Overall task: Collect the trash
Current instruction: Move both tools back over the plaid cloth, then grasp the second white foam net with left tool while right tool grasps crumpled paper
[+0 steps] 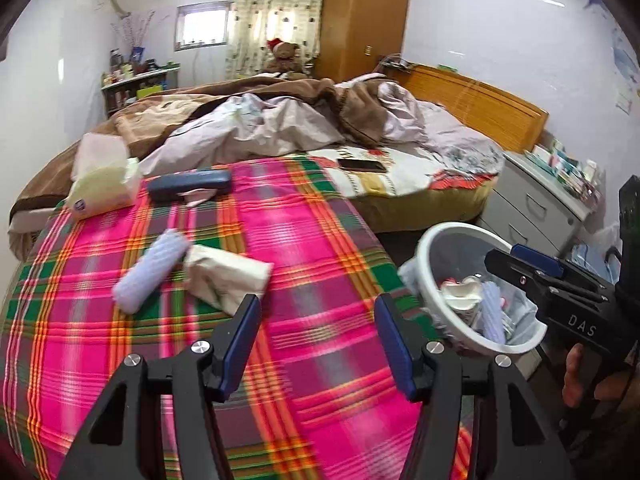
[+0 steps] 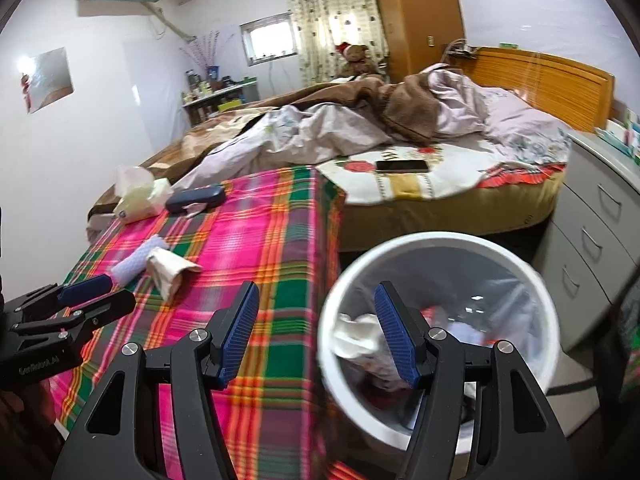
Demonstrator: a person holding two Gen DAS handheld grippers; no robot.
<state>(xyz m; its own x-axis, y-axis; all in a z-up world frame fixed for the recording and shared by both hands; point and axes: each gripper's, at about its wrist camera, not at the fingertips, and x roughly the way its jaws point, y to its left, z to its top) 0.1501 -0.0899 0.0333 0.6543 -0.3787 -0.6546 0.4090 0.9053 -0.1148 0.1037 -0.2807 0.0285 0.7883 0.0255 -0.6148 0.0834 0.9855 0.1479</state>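
Note:
On the pink plaid blanket [image 1: 320, 240] lie a crumpled white paper wad [image 1: 228, 276] [image 2: 170, 272] and a lavender ribbed roll [image 1: 152, 270] [image 2: 138, 262], touching each other. My left gripper [image 1: 317, 308] [image 2: 120, 290] hovers open and empty over the blanket, just short of the wad. A white trash bin [image 1: 432, 248] [image 2: 400, 244] with a clear liner stands beside the bed and holds crumpled paper and another lavender roll. My right gripper [image 2: 317, 296] [image 1: 503, 253] is open and empty, with one finger over the bin's mouth and the other over the blanket edge.
A tissue pack [image 1: 102, 184] and a dark blue case [image 1: 190, 184] lie at the blanket's far end. A phone [image 1: 362, 165] rests on the floral sheet. A rumpled duvet covers the bed behind. Grey drawers [image 2: 592, 240] stand right of the bin.

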